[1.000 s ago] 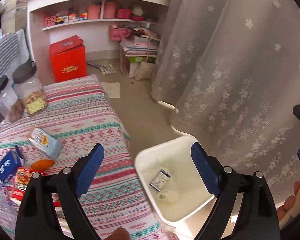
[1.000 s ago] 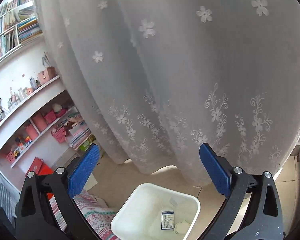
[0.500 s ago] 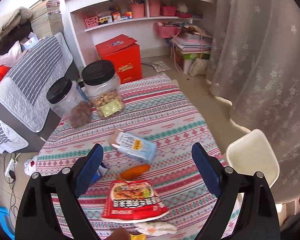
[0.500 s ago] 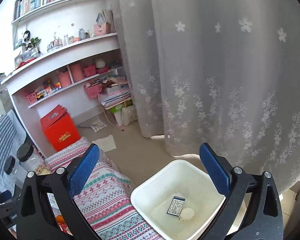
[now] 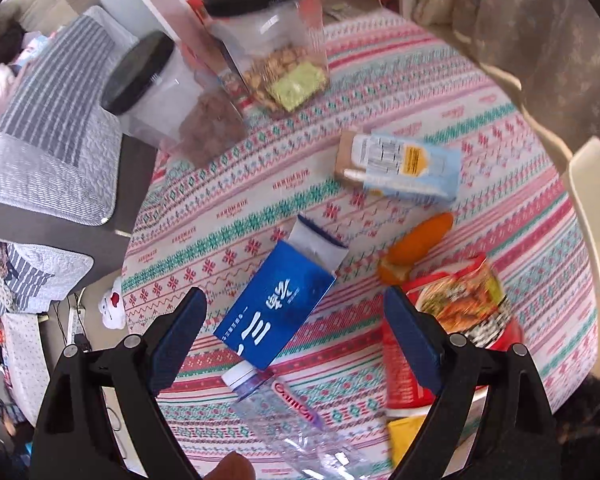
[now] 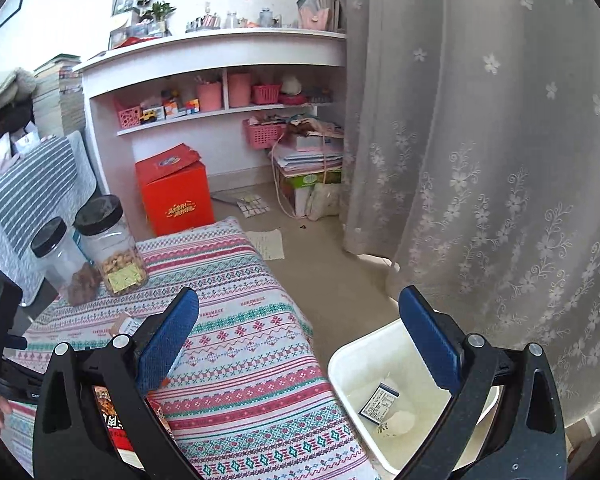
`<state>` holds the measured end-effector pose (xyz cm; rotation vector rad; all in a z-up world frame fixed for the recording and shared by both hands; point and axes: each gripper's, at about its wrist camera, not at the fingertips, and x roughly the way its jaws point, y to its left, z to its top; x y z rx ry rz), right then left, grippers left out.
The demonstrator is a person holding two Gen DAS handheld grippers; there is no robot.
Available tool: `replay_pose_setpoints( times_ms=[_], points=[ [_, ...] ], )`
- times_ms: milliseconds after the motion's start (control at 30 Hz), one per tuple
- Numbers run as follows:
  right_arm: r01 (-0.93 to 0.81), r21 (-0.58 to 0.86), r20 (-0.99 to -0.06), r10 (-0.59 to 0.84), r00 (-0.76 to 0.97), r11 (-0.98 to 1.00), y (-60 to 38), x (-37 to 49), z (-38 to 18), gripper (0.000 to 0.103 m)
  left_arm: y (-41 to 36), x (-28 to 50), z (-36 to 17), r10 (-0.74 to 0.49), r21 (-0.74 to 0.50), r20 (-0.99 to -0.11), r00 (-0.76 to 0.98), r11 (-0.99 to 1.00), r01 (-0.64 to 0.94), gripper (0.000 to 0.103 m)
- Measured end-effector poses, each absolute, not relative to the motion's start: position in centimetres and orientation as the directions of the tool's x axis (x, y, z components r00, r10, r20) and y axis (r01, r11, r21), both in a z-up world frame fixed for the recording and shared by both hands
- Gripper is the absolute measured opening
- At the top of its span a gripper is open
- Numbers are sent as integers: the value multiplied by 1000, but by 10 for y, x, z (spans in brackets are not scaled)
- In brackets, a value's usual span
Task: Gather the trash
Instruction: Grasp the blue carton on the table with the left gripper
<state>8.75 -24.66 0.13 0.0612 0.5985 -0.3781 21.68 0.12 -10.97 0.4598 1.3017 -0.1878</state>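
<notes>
Both claws swung tableward, left claw (image 5: 294,336) over blue carton (image 5: 276,306)

Tablecloth (image 5: 380,92): pink, teal and white stripes with snowflake motifs. Flat dark-blue carton (image 5: 276,306) with white characters. Pale-blue and tan box (image 5: 400,166), yellow label patch. Red snack bag (image 5: 456,312), orange food print. Orange peel (image 5: 418,240). Clear plastic bottle (image 5: 284,412), white cap, pink lettering. Two clear jars (image 5: 268,40), black lids. White bin (image 6: 364,364). Grey curtain (image 6: 480,140), white embroidered flowers. Red cardboard box (image 6: 174,194).
</notes>
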Motion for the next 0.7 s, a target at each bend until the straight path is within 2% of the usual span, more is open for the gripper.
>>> replay_pose_setpoints(
  times_ms=[133,300,433,500,533,567,700],
  points=[
    [342,-74,-588,-318,744,937,-239,98,-8,96,18,226,-141,213,278,-958,193,856,435,87],
    [314,-100,-611,-307,729,944,-231,106,-18,96,20,235,-161,183,227,-973,138,847,481,87],
    [280,-133,-618,-300,727,951,-222,111,-23,96,10,240,-180,202,239,-971,128,824,513,87],
    [274,-147,-623,-304,721,950,-220,113,-25,96,13,244,-190,210,242,-970,121,833,498,79],
    [274,-151,-625,-306,718,950,-219,114,-26,96,16,246,-194,212,237,-971,108,842,485,67],
    [273,-154,-628,-307,715,950,-220,115,-27,96,19,246,-196,222,251,-968,117,850,464,63],
    [256,-158,-641,-296,708,954,-218,118,-30,96,41,245,-169,152,225,-963,225,909,350,59]
  ],
)
